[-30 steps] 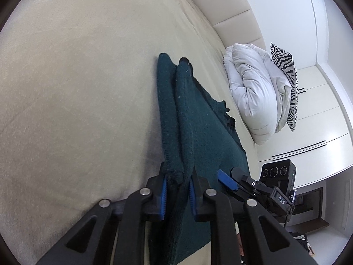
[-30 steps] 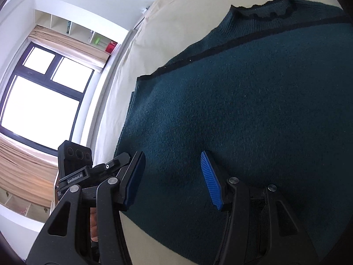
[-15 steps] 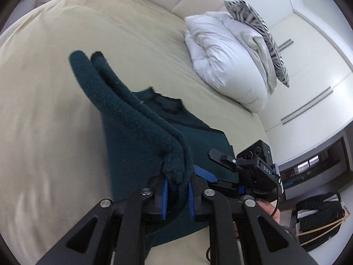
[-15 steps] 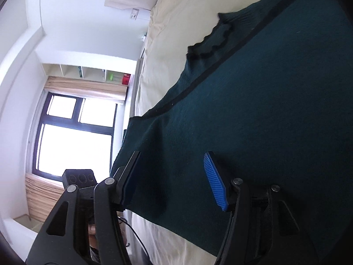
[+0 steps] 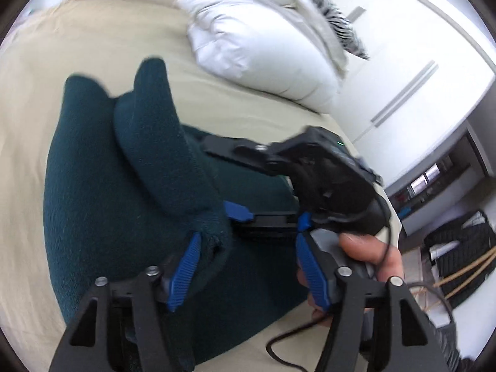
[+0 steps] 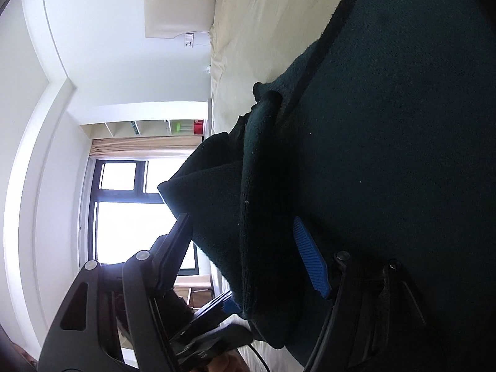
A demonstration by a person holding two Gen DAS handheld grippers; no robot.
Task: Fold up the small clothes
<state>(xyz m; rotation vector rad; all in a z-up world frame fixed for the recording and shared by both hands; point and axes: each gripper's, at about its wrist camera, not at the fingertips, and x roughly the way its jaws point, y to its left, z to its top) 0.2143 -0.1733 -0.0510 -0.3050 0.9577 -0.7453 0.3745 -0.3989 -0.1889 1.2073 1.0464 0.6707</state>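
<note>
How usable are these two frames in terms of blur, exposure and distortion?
Left wrist view: motion blur smears the white duvet, the sweater's folded edge and the right hand-held gripper; strong fisheye bending. Right wrist view: sharper, but the window is blown out and the dark green sweater reads nearly black, with little knit detail.

Your sweater (image 5: 102, 192) is dark teal, with a thin black trim line (image 6: 322, 46) near its edge. Your bed (image 5: 77, 46) sheet is cream-beige. The duvet (image 5: 254, 40) is white; the pillow (image 5: 328, 12) behind it is black-and-white zebra striped. Your left hand-held gripper (image 5: 245, 274) is black with blue ribbed pads; the right hand-held gripper (image 6: 245, 254) matches, black frame, blue pad. Window frame (image 6: 139, 192) is black, curtain (image 6: 139, 147) tan, walls white.
</note>
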